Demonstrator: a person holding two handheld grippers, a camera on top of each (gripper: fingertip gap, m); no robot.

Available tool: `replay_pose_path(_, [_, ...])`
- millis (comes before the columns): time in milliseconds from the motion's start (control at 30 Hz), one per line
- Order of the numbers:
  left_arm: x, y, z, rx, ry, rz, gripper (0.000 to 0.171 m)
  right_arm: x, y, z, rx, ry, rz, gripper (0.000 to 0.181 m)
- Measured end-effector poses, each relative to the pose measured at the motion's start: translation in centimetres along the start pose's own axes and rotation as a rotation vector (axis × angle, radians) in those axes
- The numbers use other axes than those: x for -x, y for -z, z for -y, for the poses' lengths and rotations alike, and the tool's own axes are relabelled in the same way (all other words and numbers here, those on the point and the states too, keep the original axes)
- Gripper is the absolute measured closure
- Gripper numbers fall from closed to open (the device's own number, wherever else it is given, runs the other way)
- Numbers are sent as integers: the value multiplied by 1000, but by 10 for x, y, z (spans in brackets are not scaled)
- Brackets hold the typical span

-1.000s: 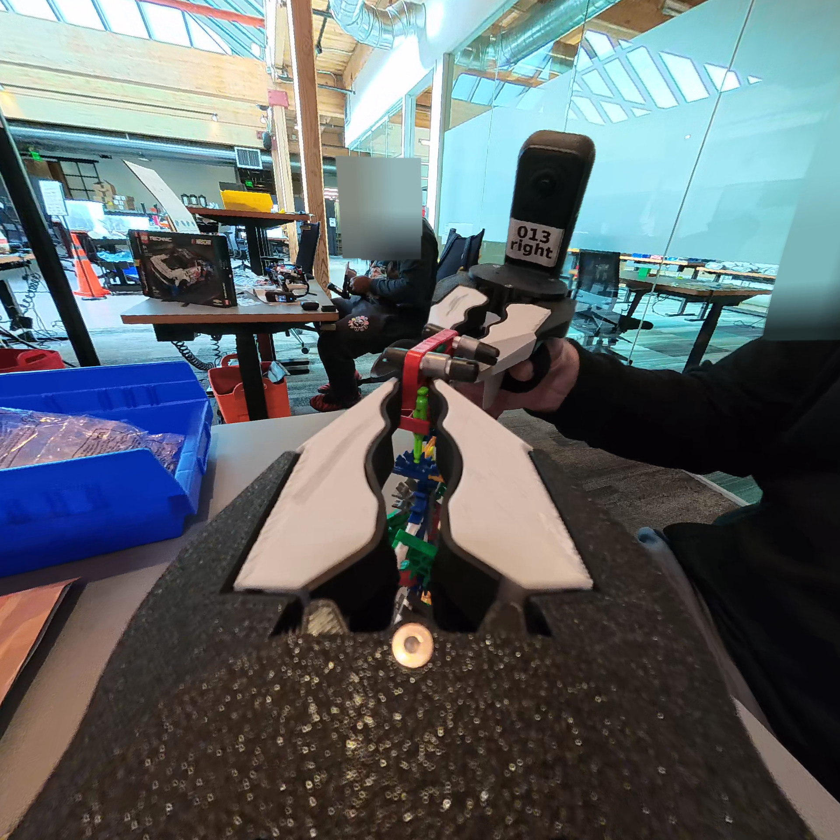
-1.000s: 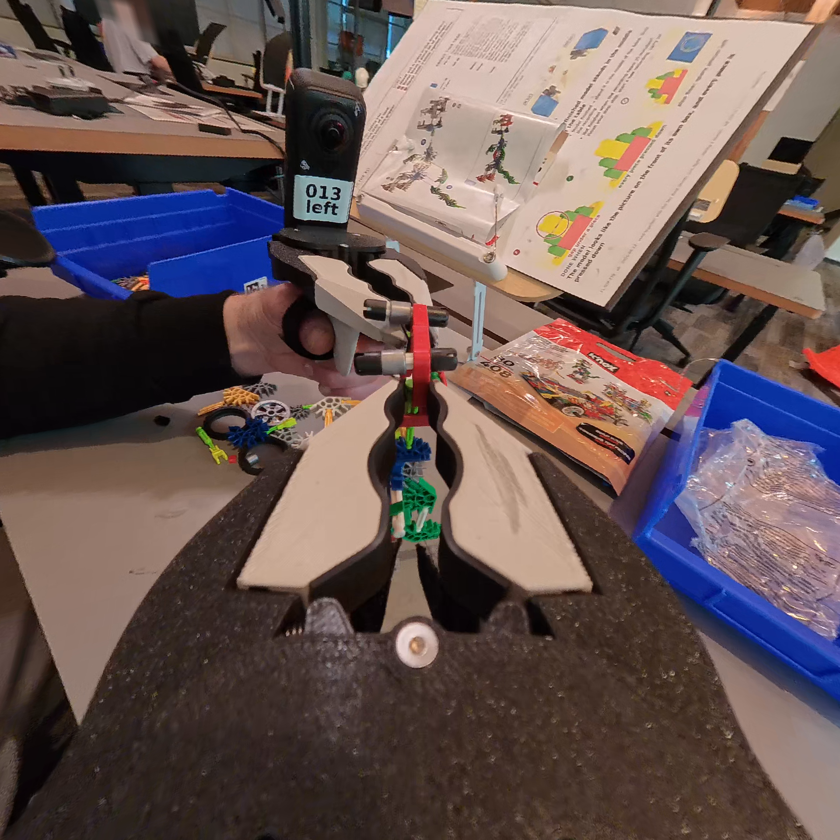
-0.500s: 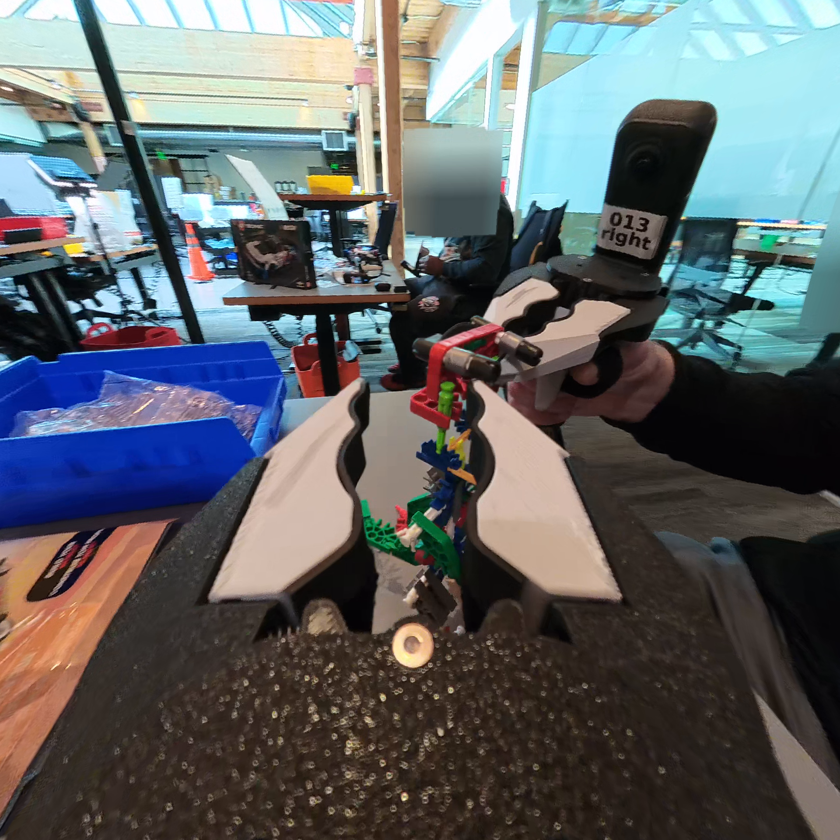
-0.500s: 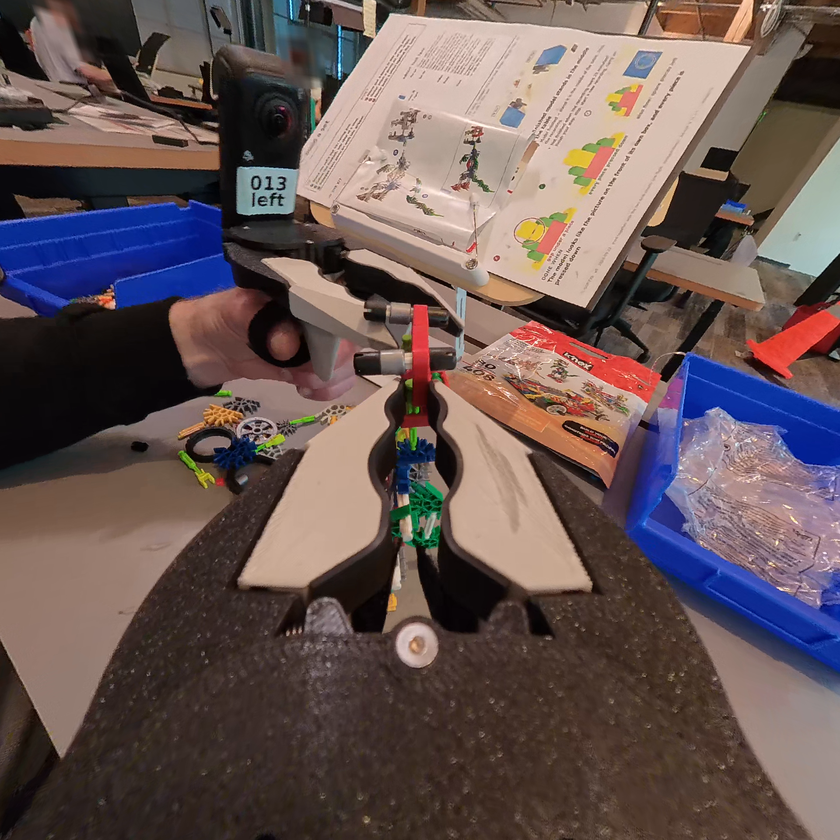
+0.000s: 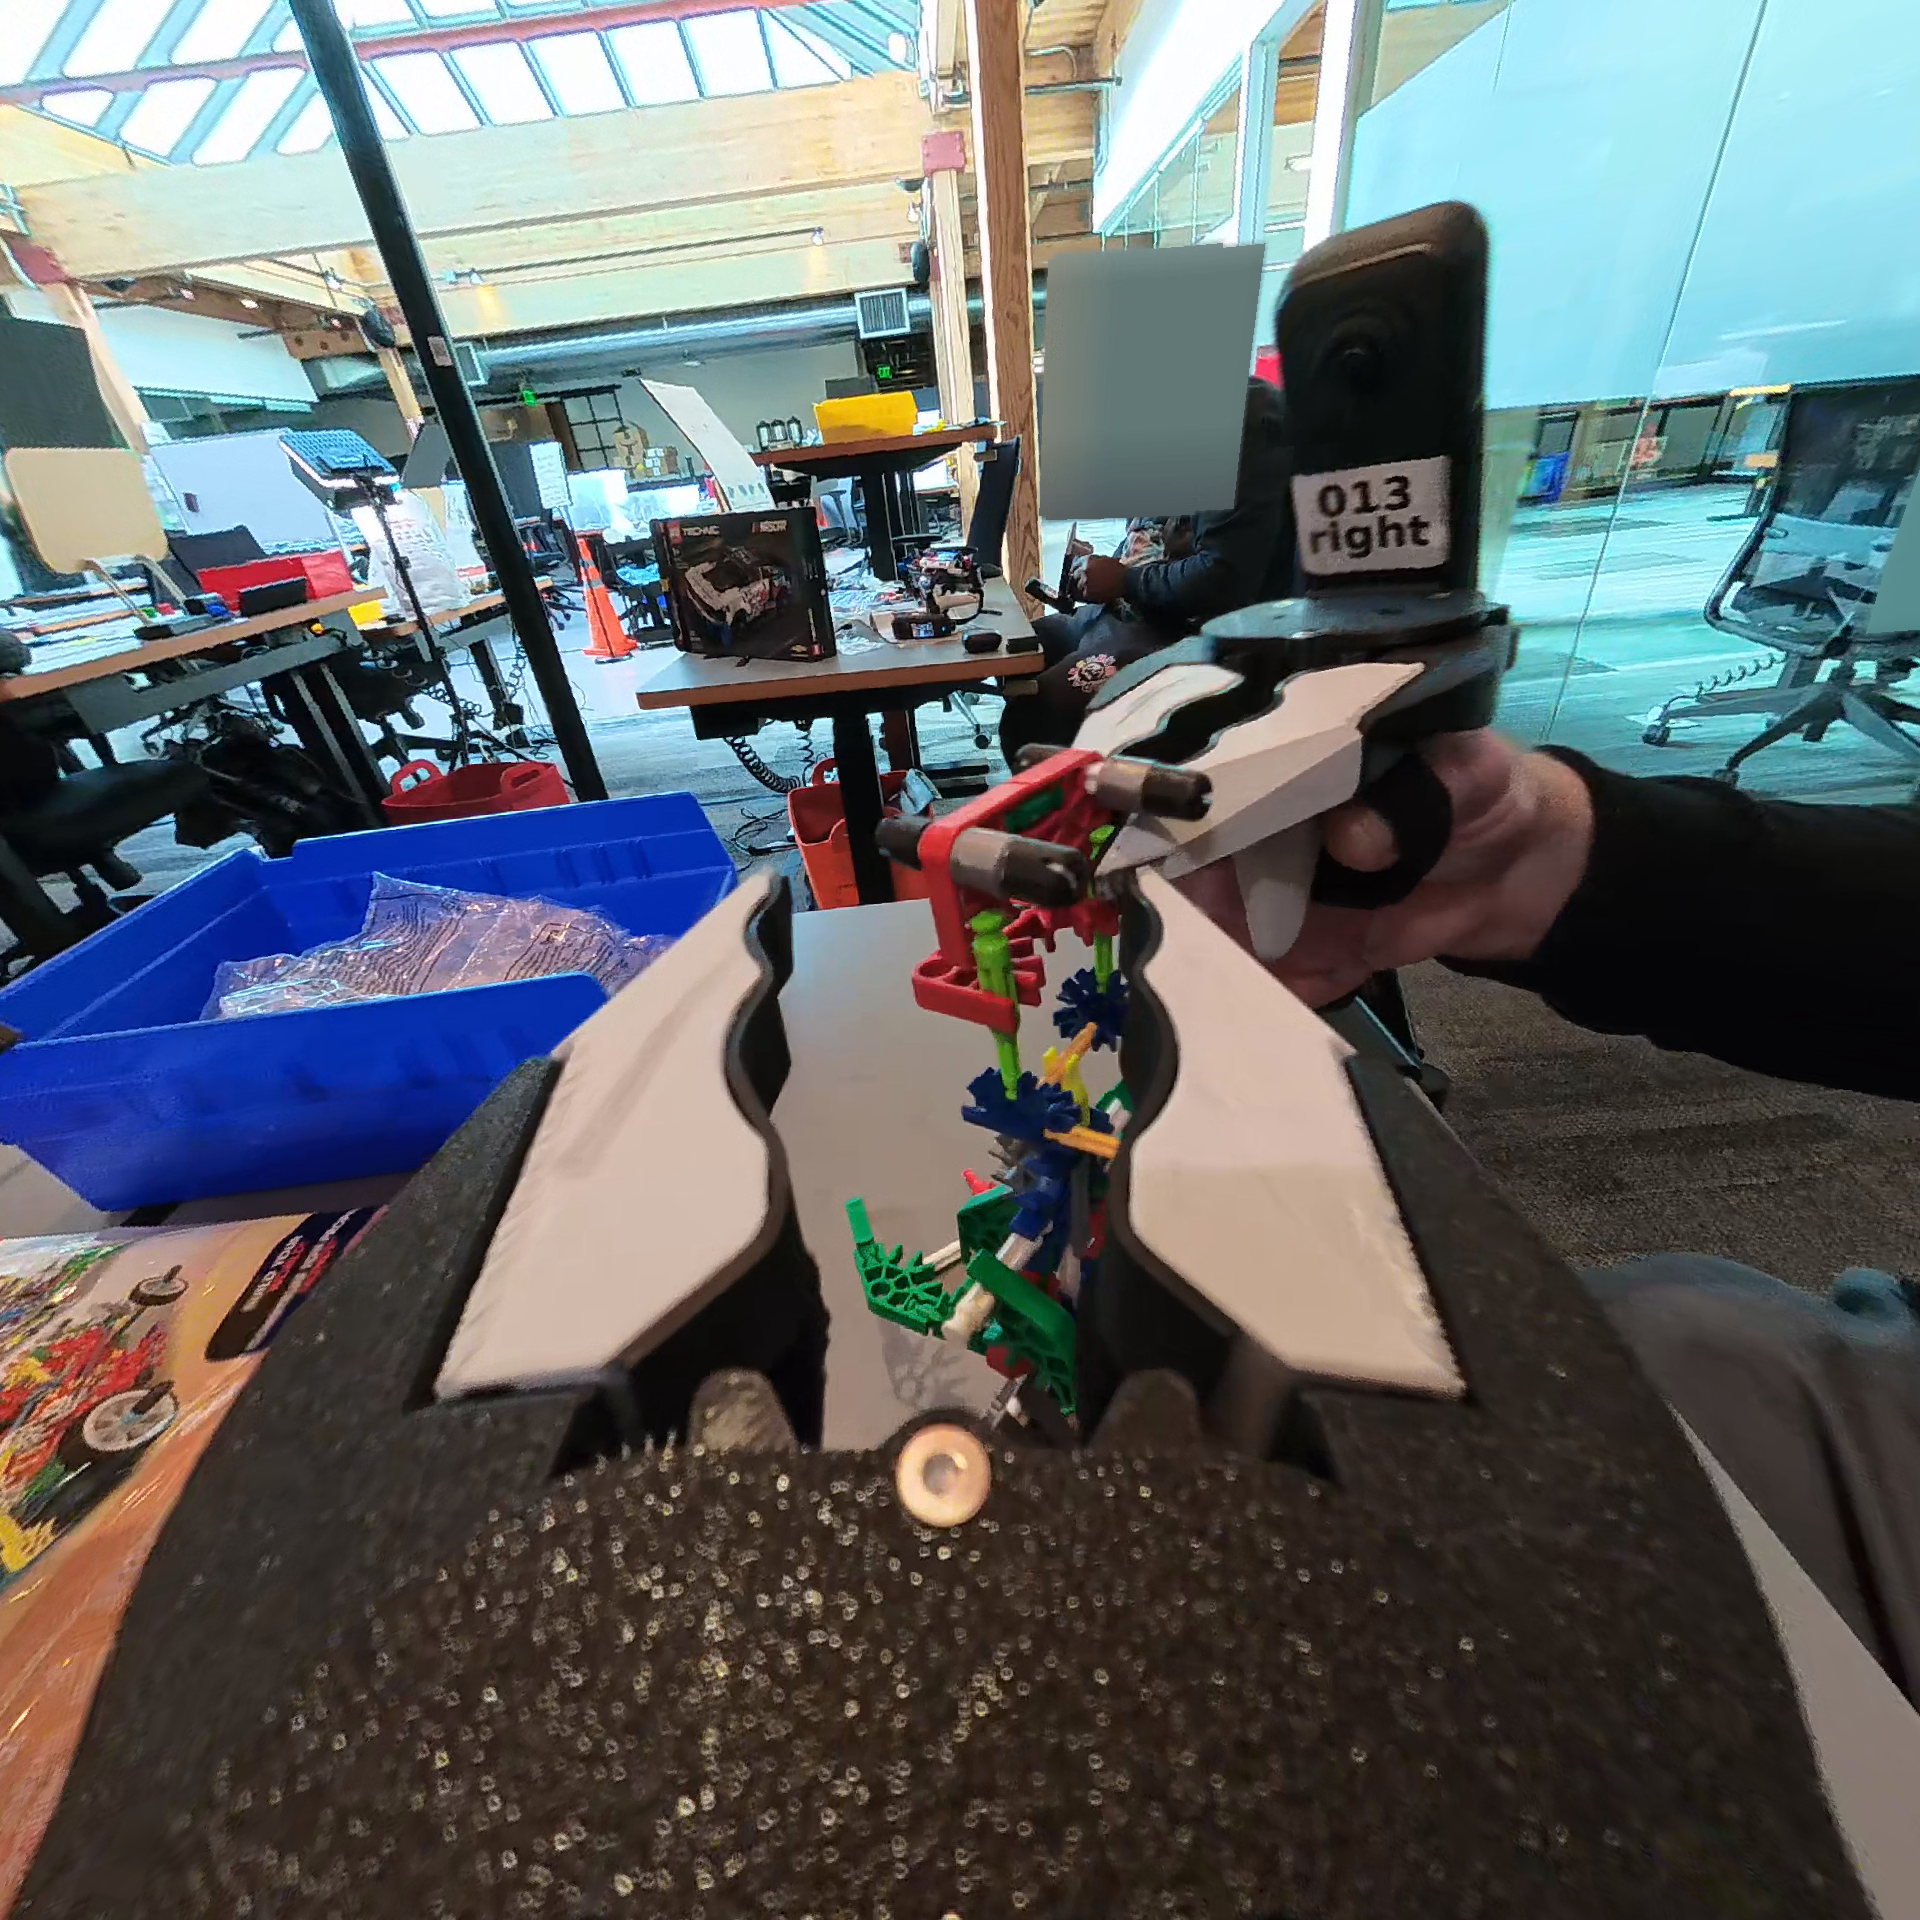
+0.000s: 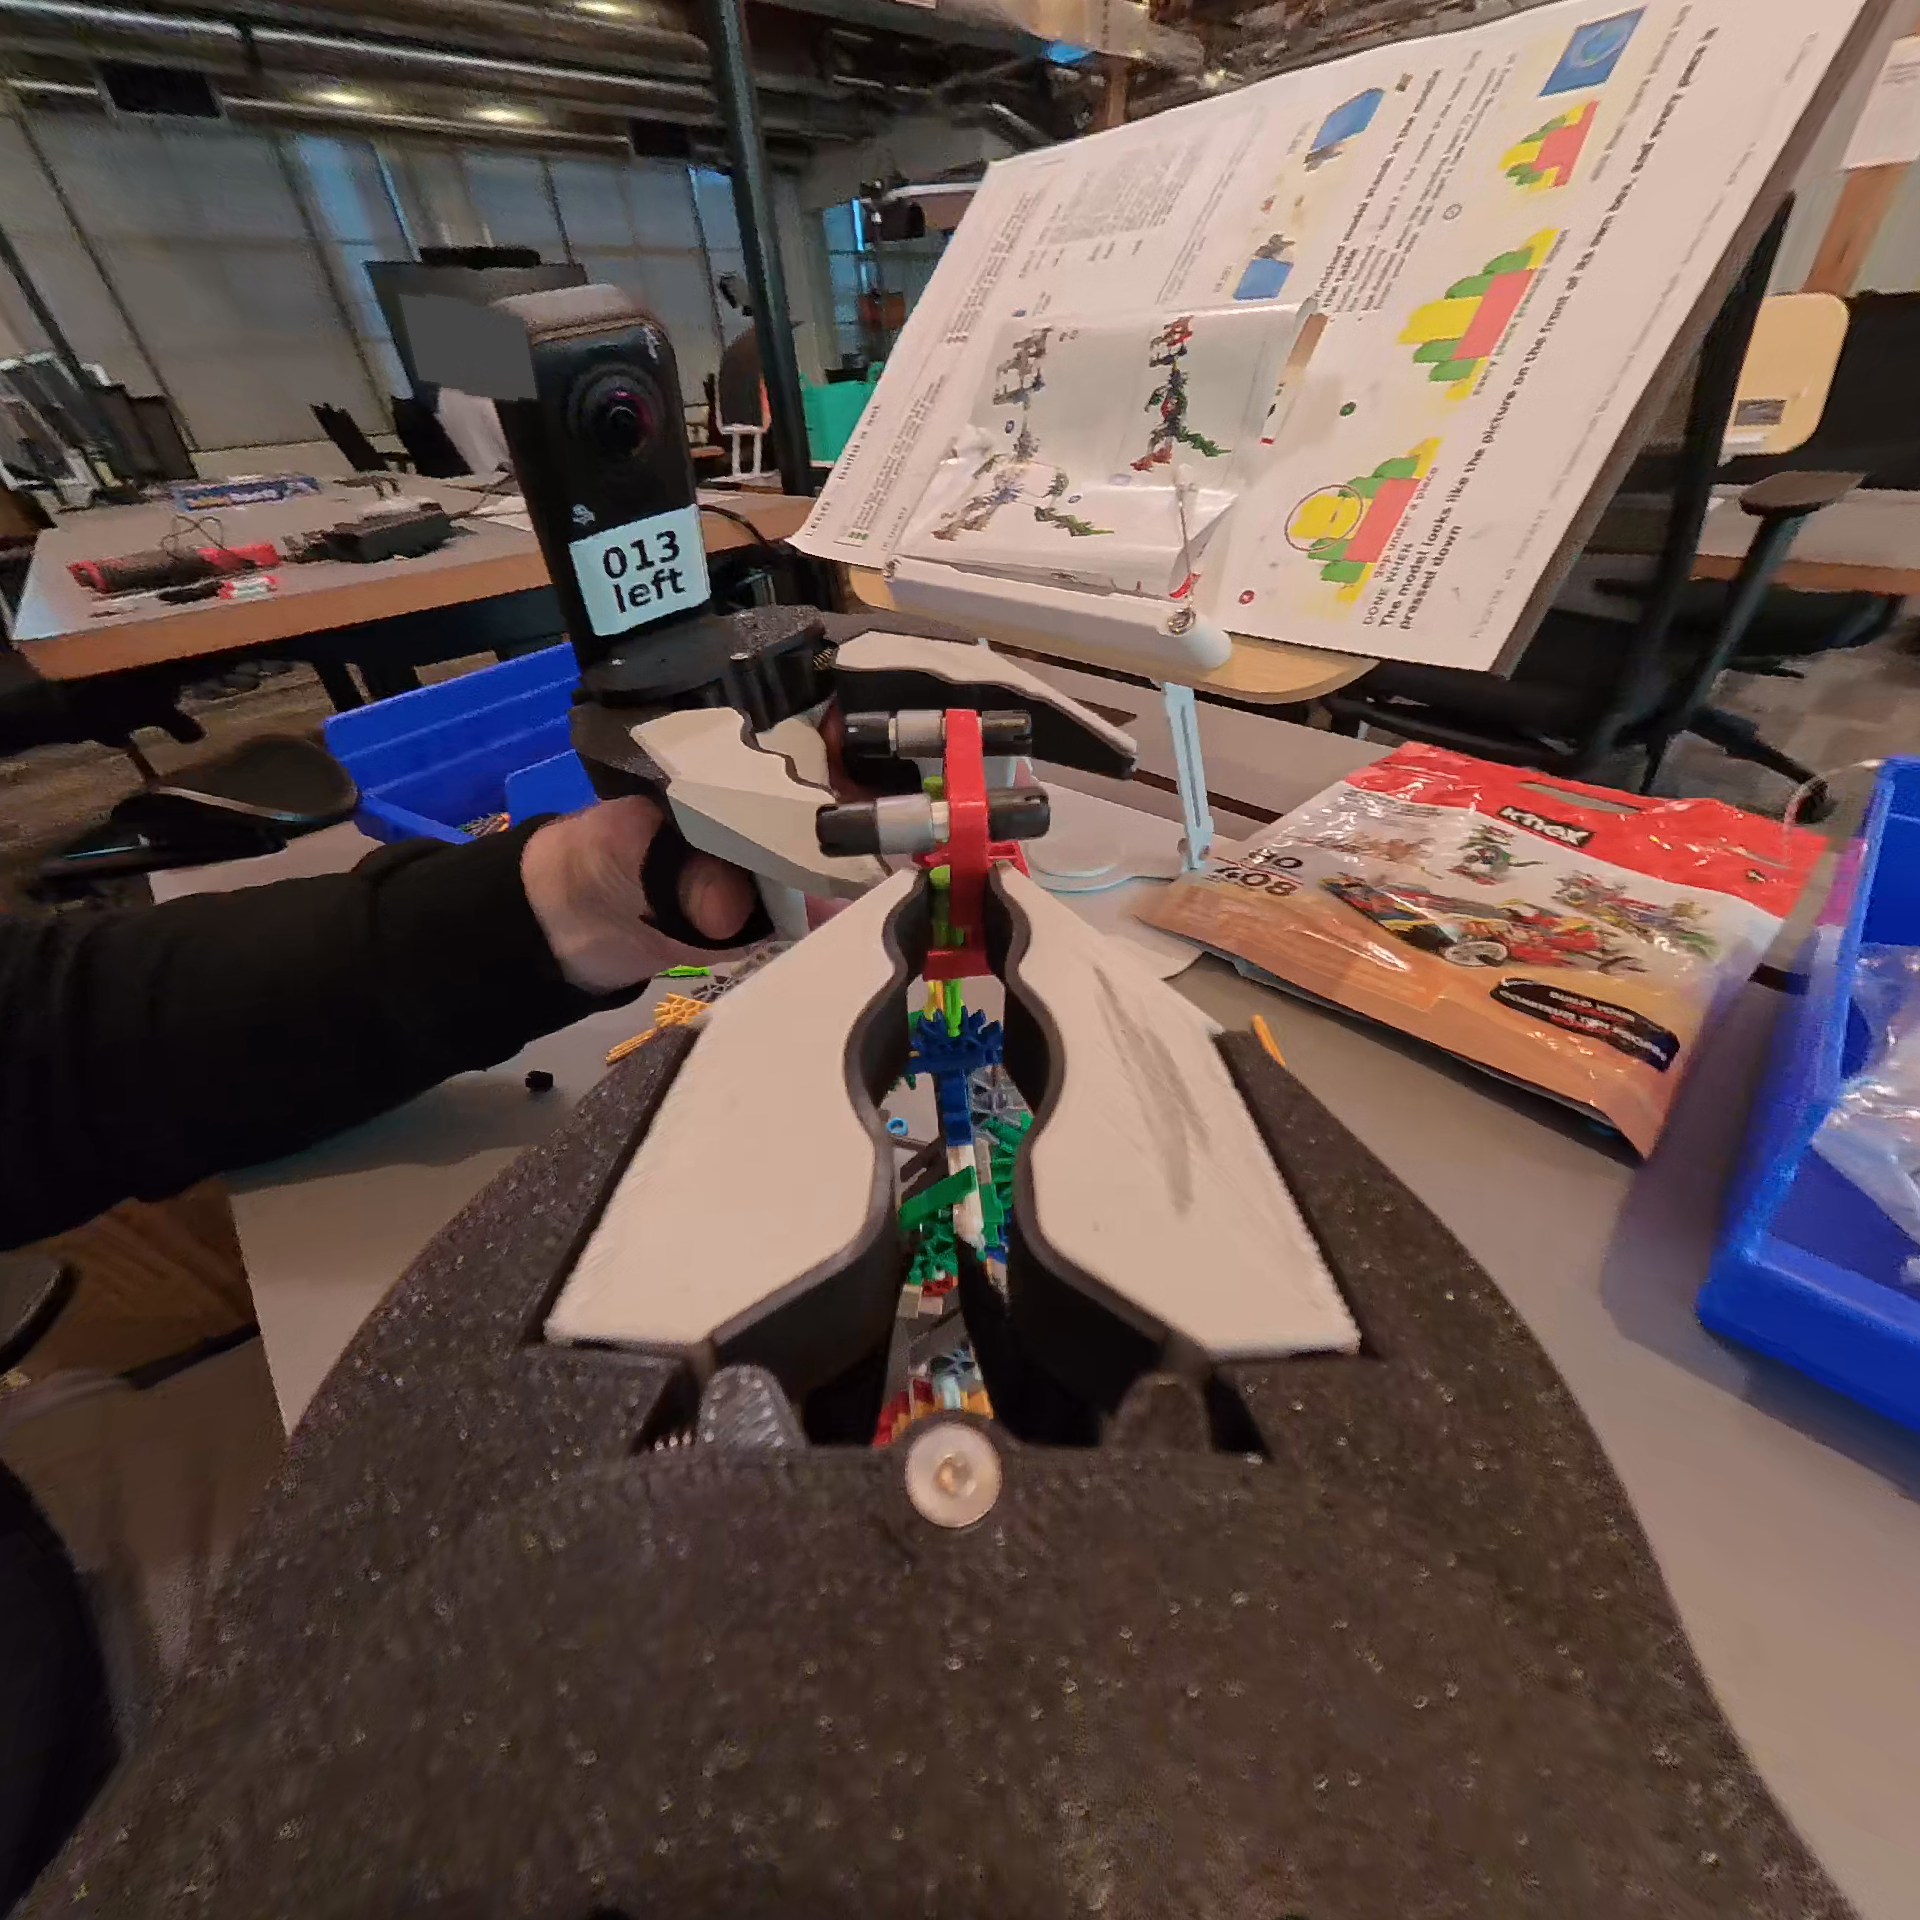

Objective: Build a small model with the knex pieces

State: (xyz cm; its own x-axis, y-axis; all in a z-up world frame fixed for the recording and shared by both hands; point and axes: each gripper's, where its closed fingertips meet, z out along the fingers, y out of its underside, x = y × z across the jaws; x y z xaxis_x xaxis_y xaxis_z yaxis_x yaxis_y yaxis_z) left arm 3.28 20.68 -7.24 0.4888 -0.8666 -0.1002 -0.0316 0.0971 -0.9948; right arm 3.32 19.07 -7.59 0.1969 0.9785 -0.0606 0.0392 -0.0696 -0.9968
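A colourful rod-and-connector model [image 5: 1039, 1143] with a red frame and two grey-black rollers on top hangs upright above the grey table [image 5: 862, 1039]. My right gripper [image 6: 956, 894] is shut on the red frame [image 6: 961, 831] at the model's top; it also shows in the left wrist view [image 5: 1117, 868]. My left gripper [image 5: 956, 904] is open wide. The model sits between its fingers, close against the right finger [image 5: 1226, 1143], with a clear gap to the left one. In the right wrist view the left gripper [image 6: 995, 823] stands open around the model's top.
A blue bin [image 5: 312, 1039] with plastic bags sits at the left, and another blue bin [image 6: 1818, 1195] at the right. A printed toy bag [image 6: 1455, 935] and an instruction board on a stand [image 6: 1351, 364] are behind. Loose pieces [image 6: 665, 1023] lie on the table. A person sits at a far desk [image 5: 831, 675].
My left gripper has opened and let go of the model, and swung left. My right gripper has kept its hold on the red frame.
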Motion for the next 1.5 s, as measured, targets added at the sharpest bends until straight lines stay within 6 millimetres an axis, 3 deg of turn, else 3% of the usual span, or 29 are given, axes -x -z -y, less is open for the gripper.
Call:
replay_pose_path(367, [-7,-3,1,-22,17,-38,119,2,3,1,-61,-33,106,173])
replay_pose_path(667, [-15,-3,1,-27,10,-77,135,0,6,0,-57,24,55,173])
replay_pose_path(900, [-15,-2,2,-10,-8,-61,132,3,7,1,-45,67,74,173])
replay_pose_path(1033, [-10,6,5,-22,-1,-46,140,3,9,1,-60,53,90,173])
replay_pose_path(1300, [-20,7,2,-6,29,-128,161,7,10,1,-47,92,123,174])
replay_pose_path(1500, [-19,7,3,-19,57,-135,163,4,10,2,-26,140,77,172])
